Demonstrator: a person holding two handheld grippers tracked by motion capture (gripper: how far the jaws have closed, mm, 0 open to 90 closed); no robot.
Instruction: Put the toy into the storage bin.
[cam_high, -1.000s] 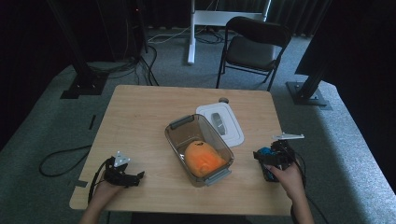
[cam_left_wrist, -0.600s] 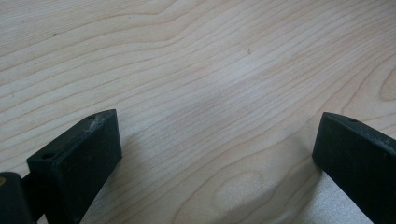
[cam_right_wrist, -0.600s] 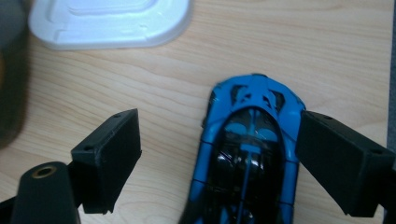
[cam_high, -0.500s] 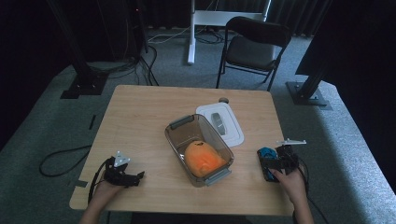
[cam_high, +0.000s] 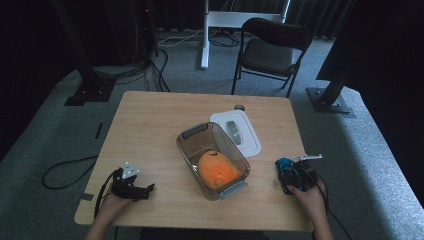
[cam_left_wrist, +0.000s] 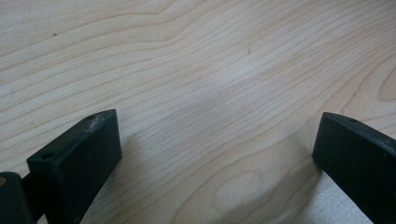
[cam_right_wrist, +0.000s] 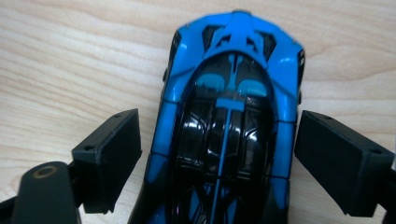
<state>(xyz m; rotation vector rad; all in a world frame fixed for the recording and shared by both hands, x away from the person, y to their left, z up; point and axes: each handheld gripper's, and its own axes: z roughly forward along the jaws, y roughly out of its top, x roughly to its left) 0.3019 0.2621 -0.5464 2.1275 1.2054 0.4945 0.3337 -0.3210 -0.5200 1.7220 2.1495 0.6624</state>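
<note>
- Where the lower left of the high view meets the table (cam_high: 150, 125) edge, the left gripper (cam_high: 131, 186) rests on bare wood, jaws spread wide with nothing between them.
- At frame centre, a clear bin (cam_high: 190, 134) holds an orange object (cam_high: 218, 169); a white lid (cam_high: 250, 144) lies just beside it.
- At lower right, the right gripper (cam_high: 291, 175) straddles a blue toy car (cam_right_wrist: 229, 116), jaws parted on either side, a small gap at each flank.

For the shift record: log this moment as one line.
right claw: open, jaws either side of blue toy car | left claw: open over bare table | bin: holds orange item | lid: off
</note>
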